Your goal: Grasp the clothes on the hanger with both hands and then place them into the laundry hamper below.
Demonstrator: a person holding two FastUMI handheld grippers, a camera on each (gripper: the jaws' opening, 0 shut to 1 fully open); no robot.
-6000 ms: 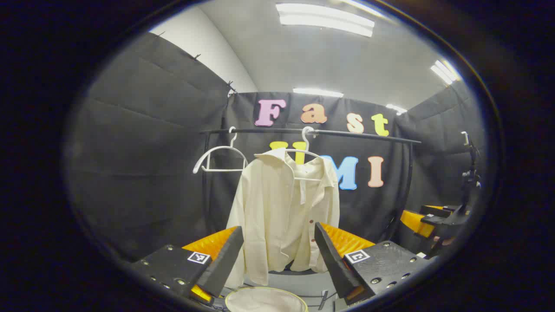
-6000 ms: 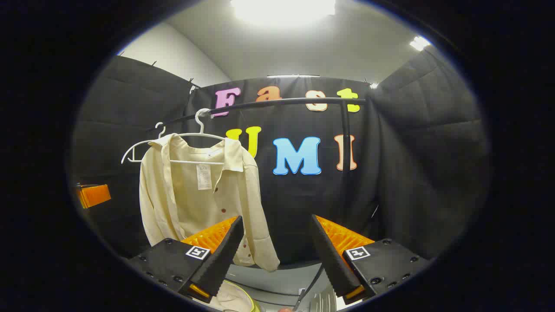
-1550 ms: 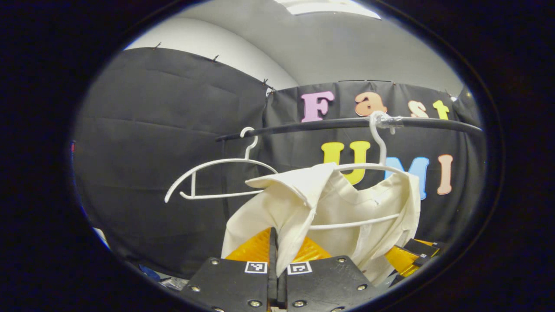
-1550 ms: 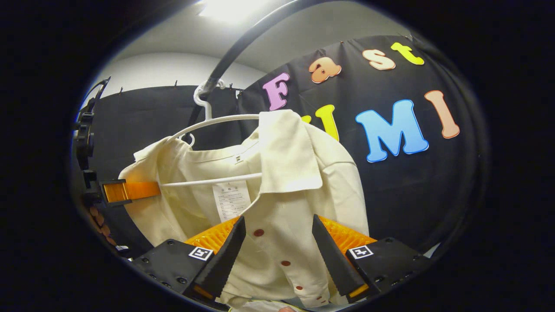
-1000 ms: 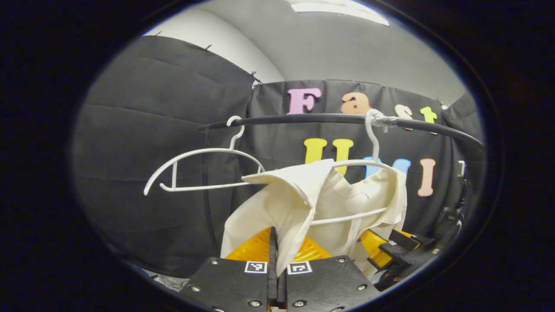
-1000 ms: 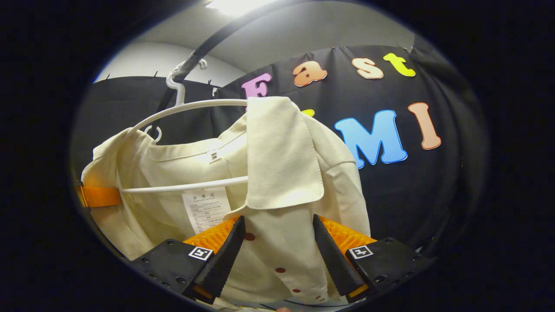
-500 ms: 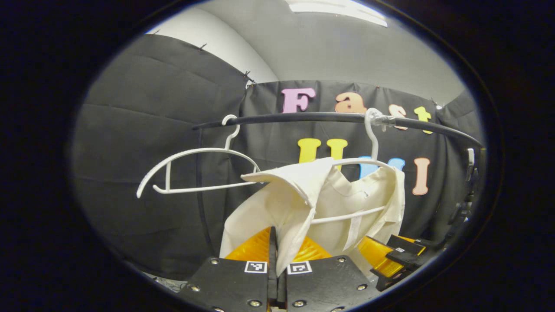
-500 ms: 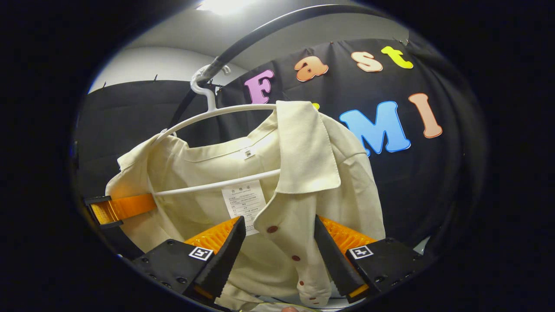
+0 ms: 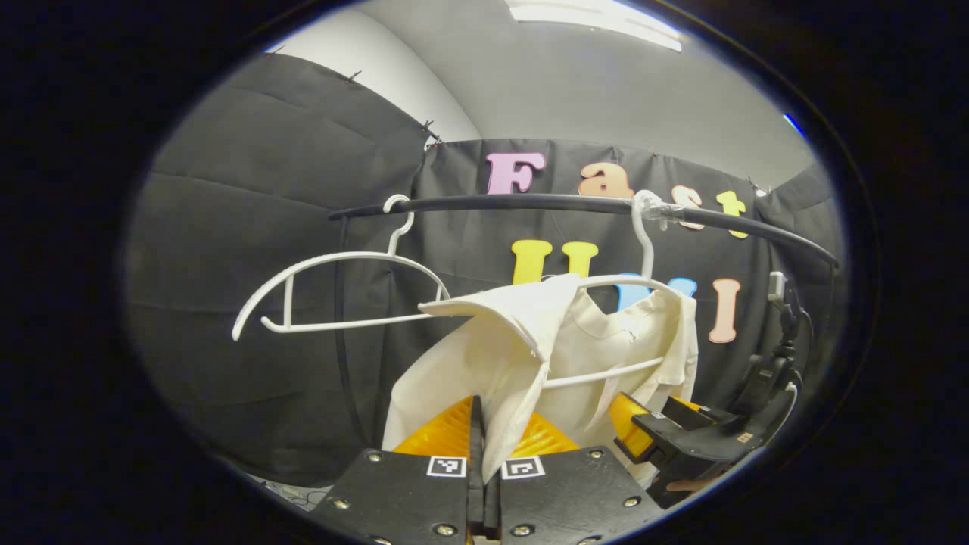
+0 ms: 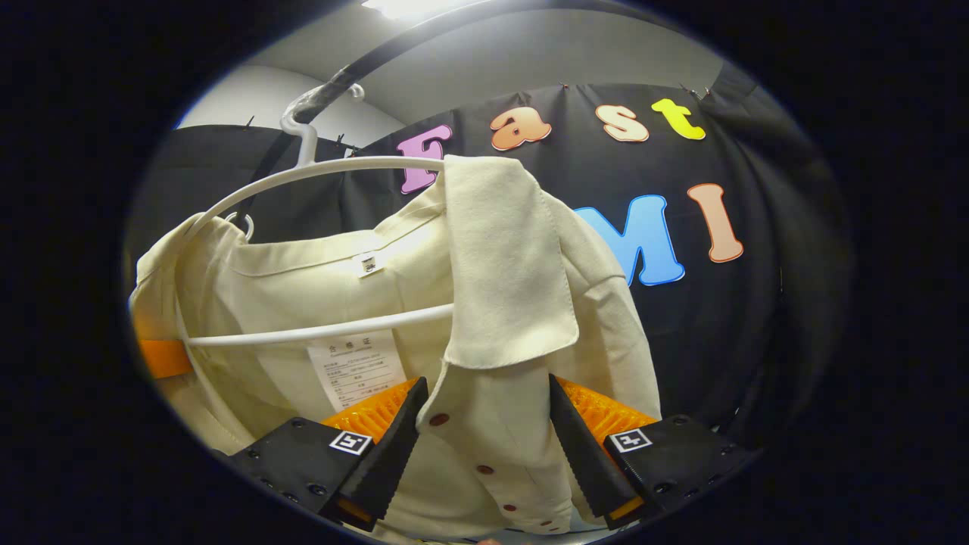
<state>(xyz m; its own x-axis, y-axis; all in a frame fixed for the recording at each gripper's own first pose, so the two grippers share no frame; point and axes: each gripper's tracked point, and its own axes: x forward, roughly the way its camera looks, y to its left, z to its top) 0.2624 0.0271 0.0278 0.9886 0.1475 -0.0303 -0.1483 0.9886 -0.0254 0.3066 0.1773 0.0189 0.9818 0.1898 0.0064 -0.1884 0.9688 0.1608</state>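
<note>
A cream shirt (image 9: 583, 341) hangs on a white hanger (image 9: 642, 242) from the black rail (image 9: 530, 203). My left gripper (image 9: 478, 424) is shut on the shirt's front edge below the left collar flap, and the cloth drapes over its fingers. In the right gripper view the shirt (image 10: 515, 265) is close up on its hanger (image 10: 318, 170). My right gripper (image 10: 484, 454) is open, its fingers either side of the buttoned front edge just under the right collar flap. The right gripper (image 9: 658, 431) also shows beside the shirt in the left gripper view, and a left finger (image 10: 163, 357) at the shirt's far side.
An empty white hanger (image 9: 333, 261) hangs on the same rail, left of the shirt. The rail's upright post (image 9: 344, 356) stands behind it. A camera stand (image 9: 780, 333) rises at the right, close to the booth wall.
The right gripper has moved closer to the shirt front, so the collar flap now hangs just above its open fingers. The left gripper stays shut on the shirt.
</note>
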